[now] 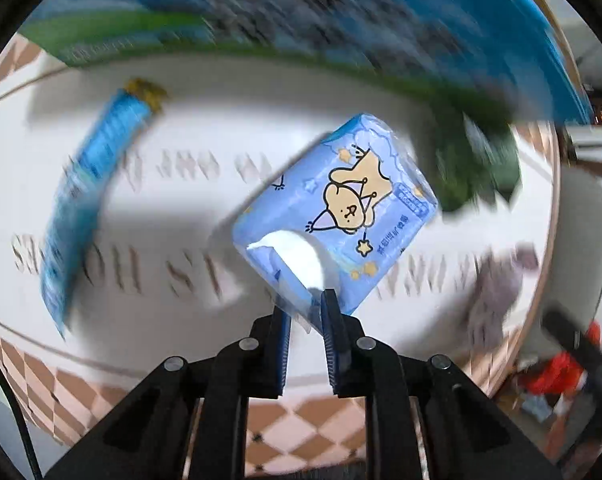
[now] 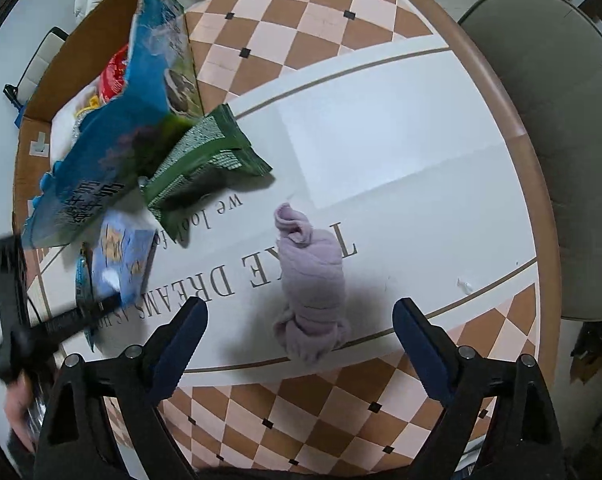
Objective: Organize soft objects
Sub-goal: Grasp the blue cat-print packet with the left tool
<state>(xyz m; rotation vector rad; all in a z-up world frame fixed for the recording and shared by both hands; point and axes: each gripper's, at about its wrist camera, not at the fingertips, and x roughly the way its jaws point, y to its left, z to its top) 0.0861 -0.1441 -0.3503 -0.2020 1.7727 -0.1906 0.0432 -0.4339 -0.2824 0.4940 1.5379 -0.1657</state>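
Left hand-held gripper [image 1: 305, 312] pinches tissue pack [image 1: 337, 212]; bg motion-blurred.

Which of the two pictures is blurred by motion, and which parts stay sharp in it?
Left wrist view: the table, its lettering and the blue tube are smeared, while the left gripper and the blue tissue pack it pinches stay sharp. Right wrist view: mostly crisp, the purple rolled cloth casts a soft shadow; only the left edge is blurred.

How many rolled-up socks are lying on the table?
1. The lilac rolled sock lies on the white mat, in front of the open right gripper, apart from its fingers. Others may be hidden in the cardboard box at the table's far left.
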